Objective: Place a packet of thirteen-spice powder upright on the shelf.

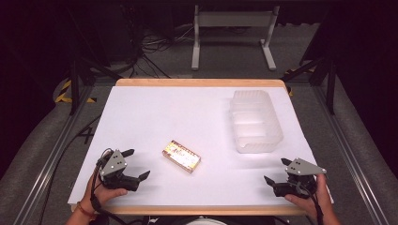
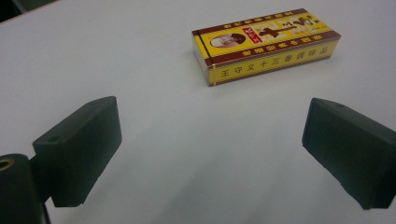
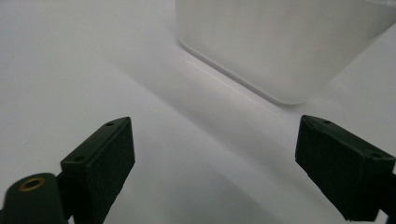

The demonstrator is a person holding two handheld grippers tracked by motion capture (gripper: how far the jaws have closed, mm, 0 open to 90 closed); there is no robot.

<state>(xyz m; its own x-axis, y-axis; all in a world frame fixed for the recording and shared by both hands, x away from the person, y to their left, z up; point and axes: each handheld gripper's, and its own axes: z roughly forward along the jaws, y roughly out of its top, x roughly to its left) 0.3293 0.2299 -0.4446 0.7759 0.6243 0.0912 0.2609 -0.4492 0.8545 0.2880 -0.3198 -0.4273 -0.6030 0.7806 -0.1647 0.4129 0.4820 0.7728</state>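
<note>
Both grippers wait at the near edge, box not yet grasped.

The yellow box (image 1: 181, 155) lies flat on the white bench (image 1: 155, 112), near centre, apart from the clear tub (image 1: 256, 122) at far right. Left gripper (image 1: 139, 164) and right gripper (image 1: 276, 170) stand wide open, empty. Likely next: the left gripper reaches right to straddle the box's narrow sides and close.

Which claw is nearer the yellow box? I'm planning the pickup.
Left. The left claw sits just left of the yellow box, pointing at it; the right claw is farther away, to the box's right.
</note>
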